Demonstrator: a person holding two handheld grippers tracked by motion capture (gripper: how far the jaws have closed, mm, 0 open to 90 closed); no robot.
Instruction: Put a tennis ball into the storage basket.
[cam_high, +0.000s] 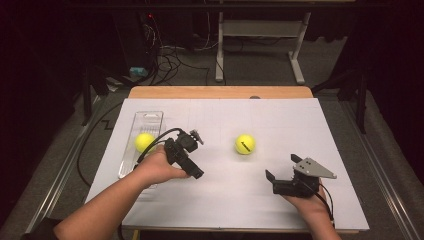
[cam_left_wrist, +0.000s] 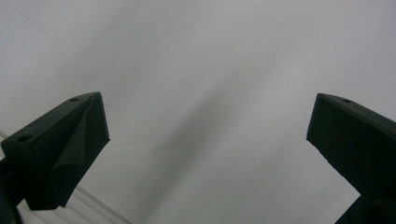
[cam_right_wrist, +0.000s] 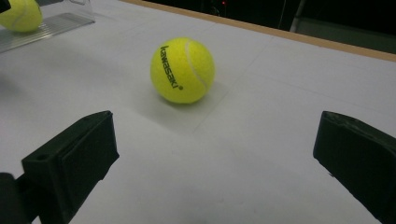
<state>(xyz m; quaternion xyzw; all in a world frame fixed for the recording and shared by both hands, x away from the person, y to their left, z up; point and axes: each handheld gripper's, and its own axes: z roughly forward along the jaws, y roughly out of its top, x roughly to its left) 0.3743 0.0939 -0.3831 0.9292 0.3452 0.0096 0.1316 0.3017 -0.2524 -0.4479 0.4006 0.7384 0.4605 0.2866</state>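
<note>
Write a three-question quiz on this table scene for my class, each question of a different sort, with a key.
1. True or false: one tennis ball lies in the clear tray.
2. Which tool faces the loose tennis ball? A) left tool B) right tool
3. Fill in: the ball's printed word is ____.

Key: 1 true. 2 B: the right tool, jaws open, looks at it; the left tool, also open, faces bare white table. 3 kawasaki.
</note>
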